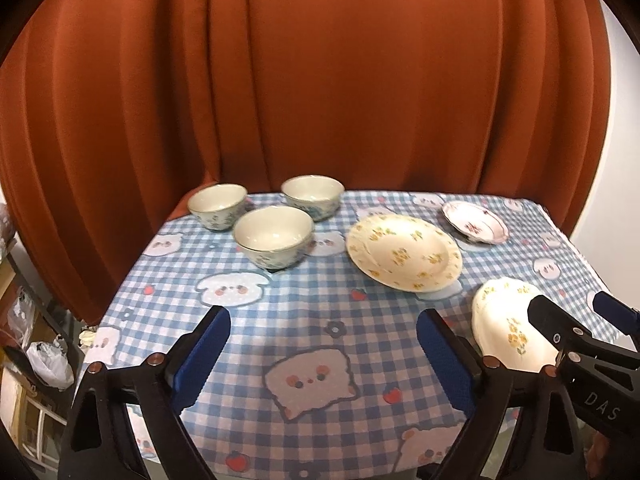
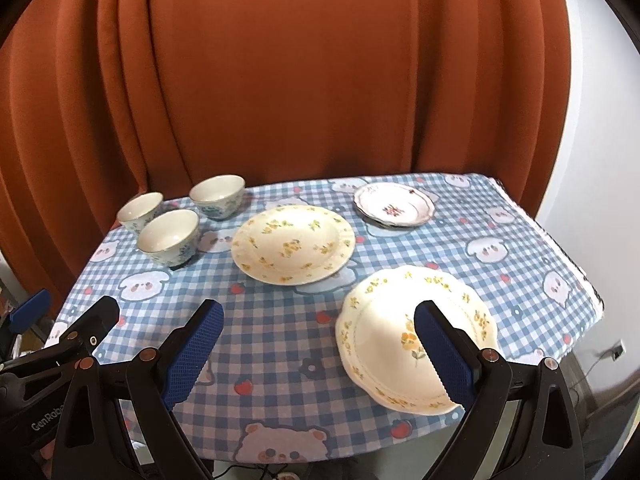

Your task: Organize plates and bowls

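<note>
Both claws hang over the near edge of the checked tablecloth with nothing between their pads. My left gripper stands spread wide above bare cloth; my right gripper is spread just as wide, and I see its right pad in front of the scalloped plate, though I cannot tell whether it touches it. That scalloped plate lies directly ahead of the right claw and off to the right of the left one. Farther ahead, between the two claws' lines, sits the round yellow-flowered plate. Beyond it to the right rests the small pink-flowered plate. Ahead and left of the left claw stand three bowls, upright, close together near the rust curtain.
</note>
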